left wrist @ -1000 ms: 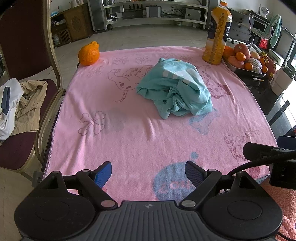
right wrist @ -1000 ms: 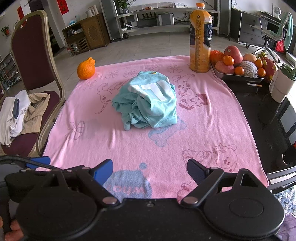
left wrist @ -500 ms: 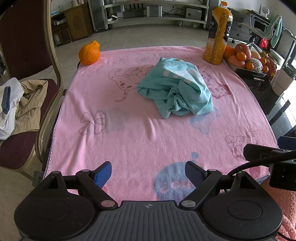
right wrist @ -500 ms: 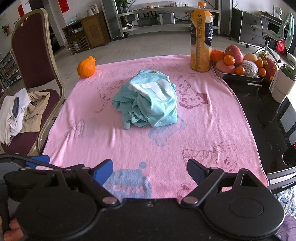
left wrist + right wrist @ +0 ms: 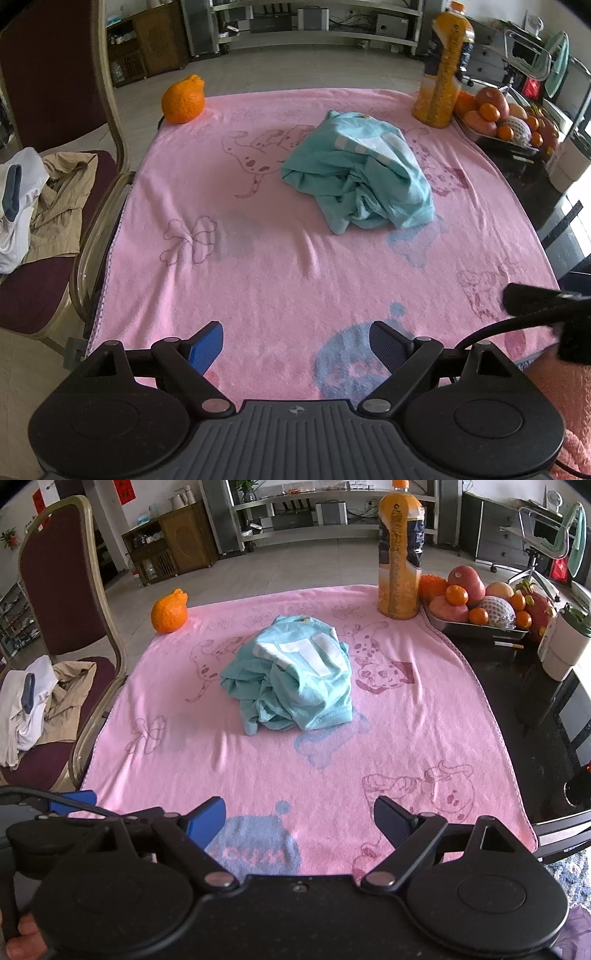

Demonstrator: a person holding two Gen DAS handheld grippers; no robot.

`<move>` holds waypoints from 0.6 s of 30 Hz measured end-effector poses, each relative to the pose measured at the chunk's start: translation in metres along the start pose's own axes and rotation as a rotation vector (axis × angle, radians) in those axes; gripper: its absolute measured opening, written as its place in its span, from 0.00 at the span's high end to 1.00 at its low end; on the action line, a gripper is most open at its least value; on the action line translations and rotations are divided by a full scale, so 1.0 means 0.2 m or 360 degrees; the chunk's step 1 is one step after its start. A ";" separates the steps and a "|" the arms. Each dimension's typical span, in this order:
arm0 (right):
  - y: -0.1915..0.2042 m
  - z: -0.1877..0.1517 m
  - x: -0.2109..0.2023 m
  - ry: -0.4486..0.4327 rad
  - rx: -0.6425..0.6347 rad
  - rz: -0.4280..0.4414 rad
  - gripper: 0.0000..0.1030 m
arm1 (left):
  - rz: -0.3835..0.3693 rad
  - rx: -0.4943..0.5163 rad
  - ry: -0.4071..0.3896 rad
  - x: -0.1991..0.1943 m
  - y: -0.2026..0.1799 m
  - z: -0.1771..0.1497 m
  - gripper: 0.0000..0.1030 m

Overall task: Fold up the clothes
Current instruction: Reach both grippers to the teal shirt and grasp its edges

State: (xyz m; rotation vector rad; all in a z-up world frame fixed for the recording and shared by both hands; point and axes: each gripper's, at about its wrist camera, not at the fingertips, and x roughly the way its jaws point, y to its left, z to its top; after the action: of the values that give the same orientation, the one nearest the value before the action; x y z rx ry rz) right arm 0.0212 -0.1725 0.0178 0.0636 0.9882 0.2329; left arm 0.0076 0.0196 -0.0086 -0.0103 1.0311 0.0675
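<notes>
While both tools are hovering over the near edge of the bench, a crumpled teal shirt (image 5: 291,679) is lying in a heap near the middle of the pink towel (image 5: 406,738) that is covering the bench, well apart from either tool. The left tool (image 5: 295,345) is holding its blue pads spread wide with nothing between them, and the right tool (image 5: 299,823) is gaping just as wide, also empty. An orange (image 5: 169,613) is sitting at the towel's far left corner, a juice bottle (image 5: 400,550) is standing upright at the far right, just beside a tray of fruit (image 5: 480,627). Clothes are lying piled on a chair (image 5: 55,583) to the left.
</notes>
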 end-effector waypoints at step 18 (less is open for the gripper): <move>0.10 0.57 0.47 -0.0111 -0.0270 0.0055 0.43 | 0.0116 -0.0216 0.0029 0.22 0.31 0.09 0.30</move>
State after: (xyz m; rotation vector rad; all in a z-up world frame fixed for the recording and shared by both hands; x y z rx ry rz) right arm 0.1619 -0.1263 0.0071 -0.0657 0.8956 0.3431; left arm 0.0420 0.0848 -0.0363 -0.0969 1.0433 0.2041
